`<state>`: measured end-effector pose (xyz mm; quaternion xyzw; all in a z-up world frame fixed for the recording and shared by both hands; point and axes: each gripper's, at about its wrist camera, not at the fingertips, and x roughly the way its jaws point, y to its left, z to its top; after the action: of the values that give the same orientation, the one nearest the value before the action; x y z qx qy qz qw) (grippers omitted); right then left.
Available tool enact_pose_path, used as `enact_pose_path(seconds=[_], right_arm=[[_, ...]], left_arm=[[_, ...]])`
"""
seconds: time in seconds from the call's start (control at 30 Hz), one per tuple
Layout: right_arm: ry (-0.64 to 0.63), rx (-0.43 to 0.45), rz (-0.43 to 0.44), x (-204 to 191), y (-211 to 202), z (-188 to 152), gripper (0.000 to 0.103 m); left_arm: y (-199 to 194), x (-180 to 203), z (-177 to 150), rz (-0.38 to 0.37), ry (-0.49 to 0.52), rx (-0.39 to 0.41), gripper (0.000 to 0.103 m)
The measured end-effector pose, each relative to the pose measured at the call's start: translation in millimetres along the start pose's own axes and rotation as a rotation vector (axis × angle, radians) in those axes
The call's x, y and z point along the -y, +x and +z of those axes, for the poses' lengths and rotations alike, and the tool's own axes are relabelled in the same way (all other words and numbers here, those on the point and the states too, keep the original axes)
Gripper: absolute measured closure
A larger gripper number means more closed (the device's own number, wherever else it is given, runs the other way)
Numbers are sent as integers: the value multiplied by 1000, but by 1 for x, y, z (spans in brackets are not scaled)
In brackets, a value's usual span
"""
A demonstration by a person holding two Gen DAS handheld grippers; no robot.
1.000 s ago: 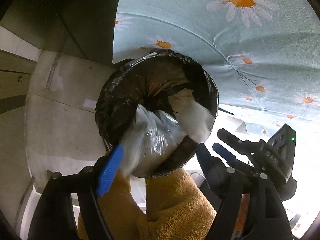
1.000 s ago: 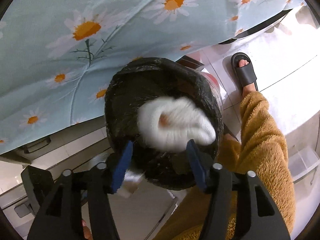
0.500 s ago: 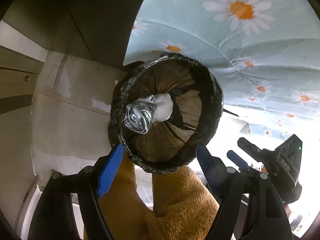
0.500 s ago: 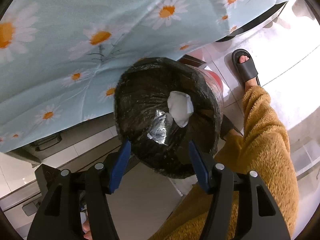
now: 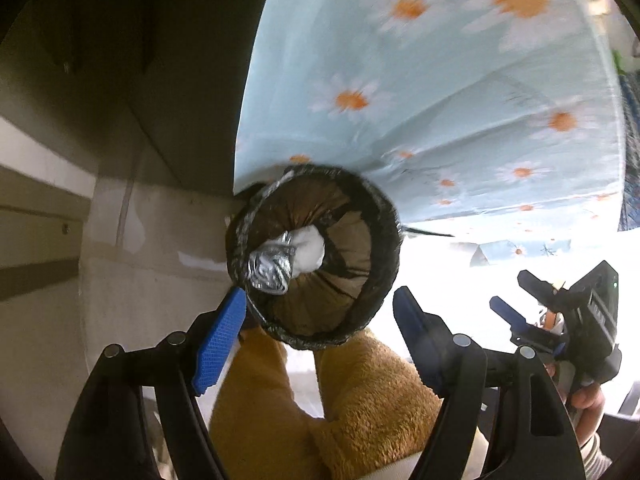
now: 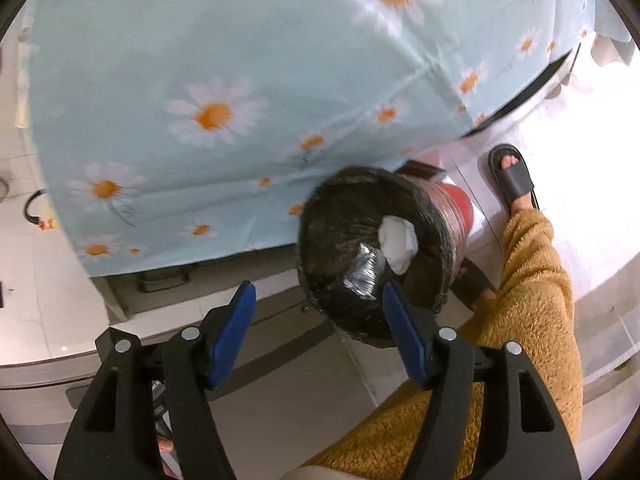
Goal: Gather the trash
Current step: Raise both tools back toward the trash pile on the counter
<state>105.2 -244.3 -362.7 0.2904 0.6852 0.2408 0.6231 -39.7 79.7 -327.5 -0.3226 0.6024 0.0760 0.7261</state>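
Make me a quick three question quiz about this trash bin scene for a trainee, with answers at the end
1. True or false: the right gripper is holding trash.
2. What lines the trash bin? A) black bag B) white bag C) nothing
3. Name the two items in the bin.

Key:
1. False; its jaws have just been opening and nothing is between them.
2. A, the black bag.
3. A white crumpled tissue and a silvery plastic wrapper.

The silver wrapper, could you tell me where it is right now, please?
In both wrist views the silver wrapper lies inside the black-lined bin, touching a white tissue.
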Motion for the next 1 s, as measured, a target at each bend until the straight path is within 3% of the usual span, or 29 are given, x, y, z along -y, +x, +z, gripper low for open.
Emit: enact_pose_path(seconds=[0.2, 0.27, 0.53, 0.6, 0.7, 0.8, 1.0], right_arm=[[-87, 82, 38, -30, -44, -1, 37], [-161, 122, 19, -49, -63, -4, 26], [-415, 294, 6, -124, -141, -13, 24], [-469, 335, 5, -141, -156, -10, 18], [-528, 375, -4, -161, -176, 2, 15], [-580, 420, -20, -178, -192, 25, 14], [-665, 440, -18, -208, -211, 76, 13]], left_arm=[[-42, 20, 4, -32, 53, 69, 29], [-59, 31, 5, -32, 77, 92, 29], [-134, 88, 26, -73, 246, 261, 29], [-148, 101, 32, -84, 265, 284, 29], [-168, 117, 42, -96, 282, 328, 29], [-181, 133, 48, -84, 284, 372, 16], [-191, 167, 74, -66, 282, 425, 16]])
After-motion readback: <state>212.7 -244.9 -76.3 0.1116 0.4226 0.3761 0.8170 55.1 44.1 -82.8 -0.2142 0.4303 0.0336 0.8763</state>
